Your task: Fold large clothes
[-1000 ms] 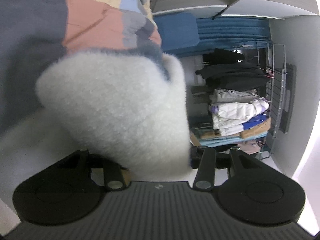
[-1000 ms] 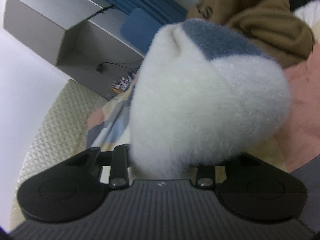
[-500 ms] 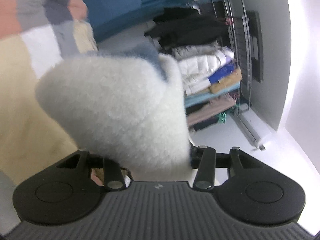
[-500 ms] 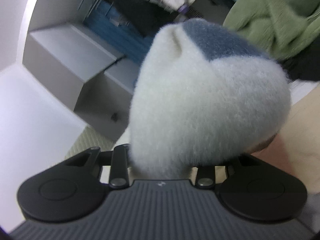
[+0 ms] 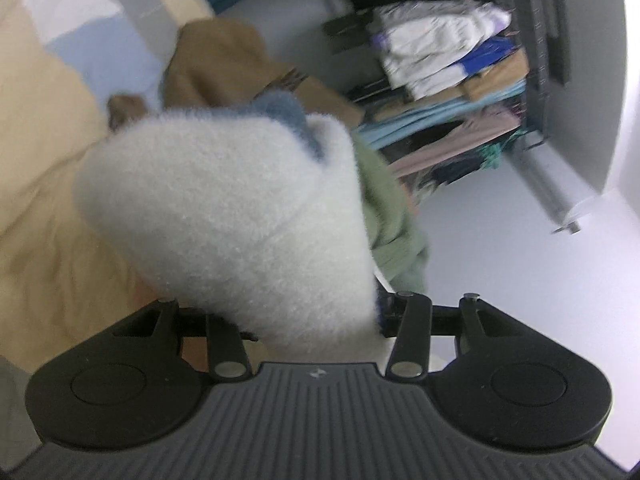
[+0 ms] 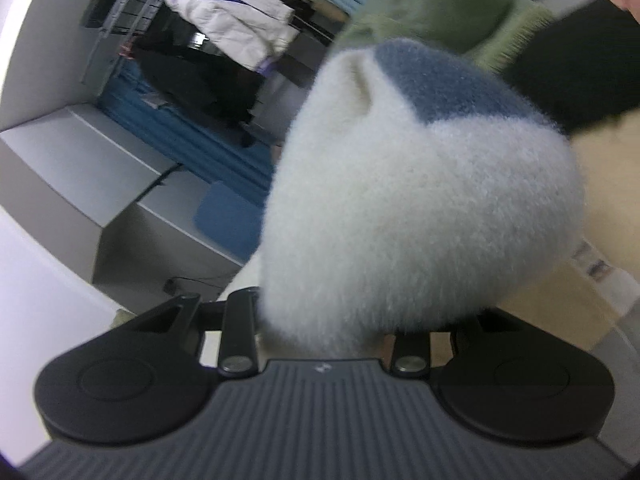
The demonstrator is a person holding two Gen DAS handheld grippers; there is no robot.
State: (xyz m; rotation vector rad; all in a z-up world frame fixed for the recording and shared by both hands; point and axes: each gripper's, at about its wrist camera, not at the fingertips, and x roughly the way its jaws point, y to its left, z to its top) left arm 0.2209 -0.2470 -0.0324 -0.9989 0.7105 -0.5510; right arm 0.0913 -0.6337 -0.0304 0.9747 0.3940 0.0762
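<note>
Fleece bunched in both grippers

Fleece fills the near field of each wrist view: a thick white garment with a blue-grey patch is bunched up in the left gripper, whose jaws are clamped on it and hidden under the pile. The right gripper is likewise closed on a fold of the same fleece. Behind the left bundle lie a brown garment and a green garment on a cream sheet. A rack of folded clothes stands near the wall.
</note>
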